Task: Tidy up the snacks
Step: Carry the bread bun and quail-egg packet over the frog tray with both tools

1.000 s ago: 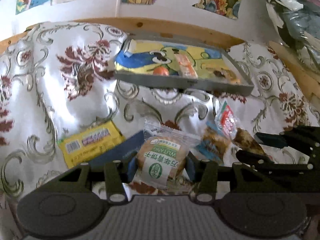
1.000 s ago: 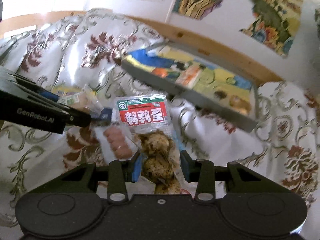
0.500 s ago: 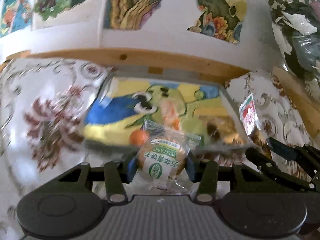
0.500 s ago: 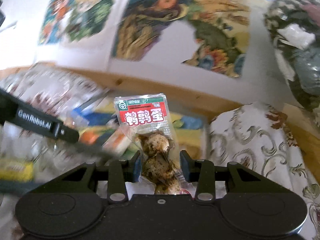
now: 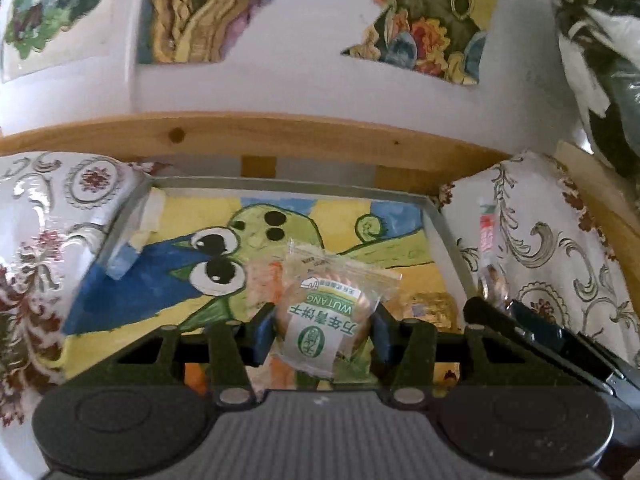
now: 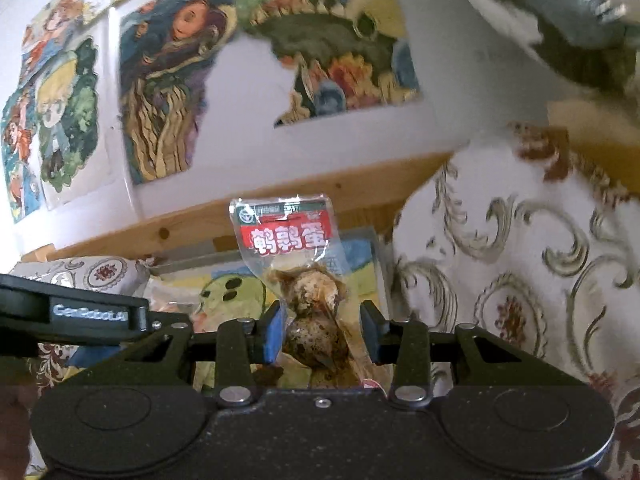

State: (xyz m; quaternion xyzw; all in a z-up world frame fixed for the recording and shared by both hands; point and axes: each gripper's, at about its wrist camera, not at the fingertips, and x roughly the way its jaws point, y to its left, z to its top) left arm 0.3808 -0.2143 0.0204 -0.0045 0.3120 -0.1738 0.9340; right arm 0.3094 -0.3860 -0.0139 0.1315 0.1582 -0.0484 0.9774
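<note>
My left gripper [image 5: 323,330] is shut on a clear-wrapped round biscuit pack [image 5: 326,316] with a green and white label, held over the painted tray [image 5: 280,192] with its green cartoon creature. Behind the pack, an orange snack [image 5: 262,280] lies in the tray. My right gripper [image 6: 323,332] is shut on a quail egg packet [image 6: 304,280] with a red label, upright above the tray's right end [image 6: 360,256]. In the left wrist view the right gripper's fingers [image 5: 520,328] and its packet [image 5: 489,240] show edge-on beside the tray's right rim.
A floral cloth [image 5: 560,248] covers the surface around the tray. A wooden rail [image 5: 280,136] runs behind it, under a white wall with torn pictures [image 6: 160,92]. A dark bundle of bags [image 5: 600,60] sits at the upper right.
Both grippers have lifted from the cloth and travelled forward to the tray, each keeping its packet. The loose snacks on the cloth have dropped out of view.
</note>
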